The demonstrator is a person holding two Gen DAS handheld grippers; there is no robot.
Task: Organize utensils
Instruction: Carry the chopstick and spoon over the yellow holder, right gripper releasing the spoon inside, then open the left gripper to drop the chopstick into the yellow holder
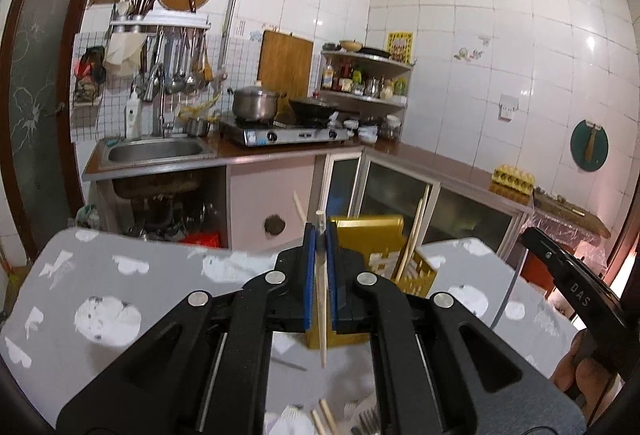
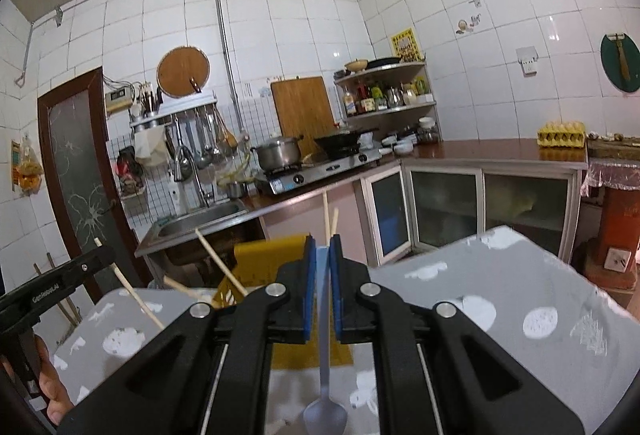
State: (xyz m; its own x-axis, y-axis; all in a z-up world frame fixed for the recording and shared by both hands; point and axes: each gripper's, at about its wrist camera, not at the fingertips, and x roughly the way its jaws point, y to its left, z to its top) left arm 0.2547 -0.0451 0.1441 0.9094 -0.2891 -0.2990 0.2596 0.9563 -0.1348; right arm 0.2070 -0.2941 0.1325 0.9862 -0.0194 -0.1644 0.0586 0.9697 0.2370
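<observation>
Above the grey surface (image 1: pixel 120 275) we hold a chopstick (image 1: pixel 322 299) clenched in our left gripper (image 1: pixel 320 235) and a spoon (image 2: pixel 325 387) in our right gripper (image 2: pixel 322 247), near the yellow basket (image 1: pixel 372 235); both seem light, stiff, slippery, so mid-handle grips suit.

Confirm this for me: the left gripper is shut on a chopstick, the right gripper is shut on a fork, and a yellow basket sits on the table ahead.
One thing is wrong: the right gripper is shut on a spoon, not a fork; the right wrist view shows its bowl hanging below the fingers. The rest stands: the left gripper is shut on a chopstick, and the yellow basket sits on the table ahead.
</observation>
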